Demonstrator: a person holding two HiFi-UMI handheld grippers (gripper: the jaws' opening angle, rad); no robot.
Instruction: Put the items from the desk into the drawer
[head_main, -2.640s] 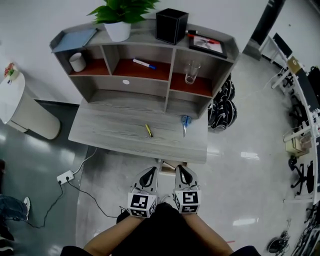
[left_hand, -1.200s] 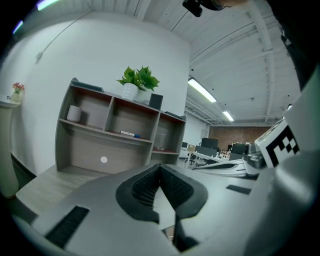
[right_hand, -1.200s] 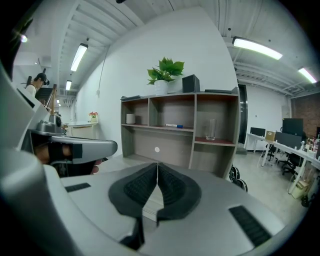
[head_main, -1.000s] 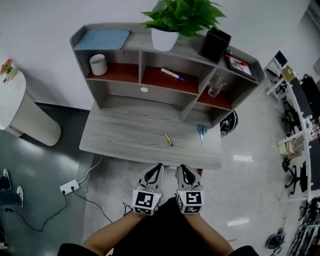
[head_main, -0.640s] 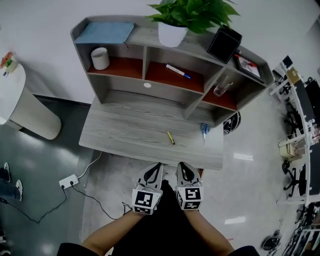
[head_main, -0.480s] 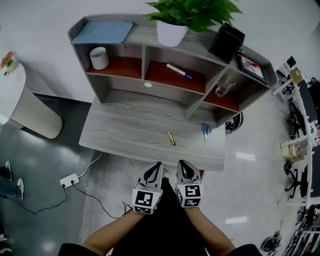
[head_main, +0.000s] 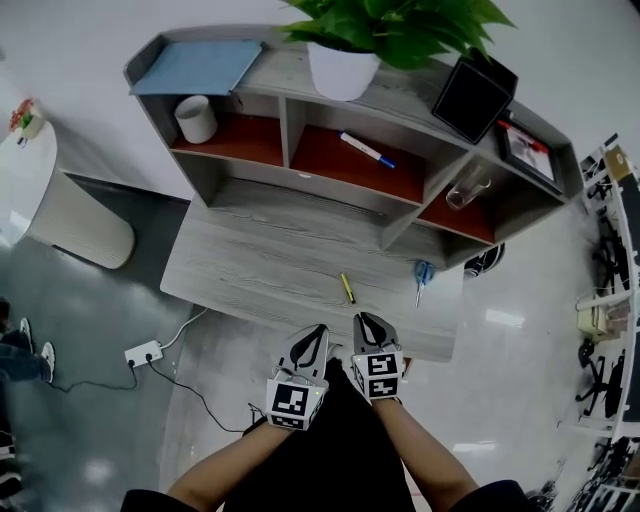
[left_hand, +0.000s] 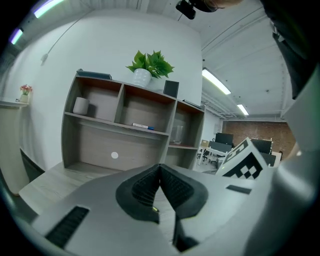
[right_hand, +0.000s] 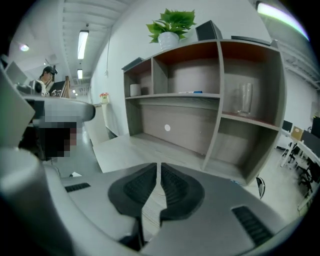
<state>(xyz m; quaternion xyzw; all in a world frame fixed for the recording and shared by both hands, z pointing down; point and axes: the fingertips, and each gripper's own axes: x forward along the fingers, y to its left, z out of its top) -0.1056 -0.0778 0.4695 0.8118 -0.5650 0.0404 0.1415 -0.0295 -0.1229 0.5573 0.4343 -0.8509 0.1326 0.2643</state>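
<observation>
The head view's top edge is cutting off the upper leaves of the plant (head_main: 400, 25); its left edge is slicing through a white rounded stand (head_main: 40, 200) and a bystander's shoes (head_main: 43, 352); its bottom edge is cropping the person's forearms (head_main: 240, 465); dark rounded objects (head_main: 487, 262) are hiding mostly behind the desk (head_main: 260, 270), unidentifiable; the framed picture (head_main: 527, 150) is showing too small to read; the left gripper (left_hand: 160, 166) is covering the desk front in its own view, a yellow speck (left_hand: 154, 209) peeking between its jaws; a blue sliver (right_hand: 233, 181) is peeking over the right gripper (right_hand: 159, 166).
</observation>
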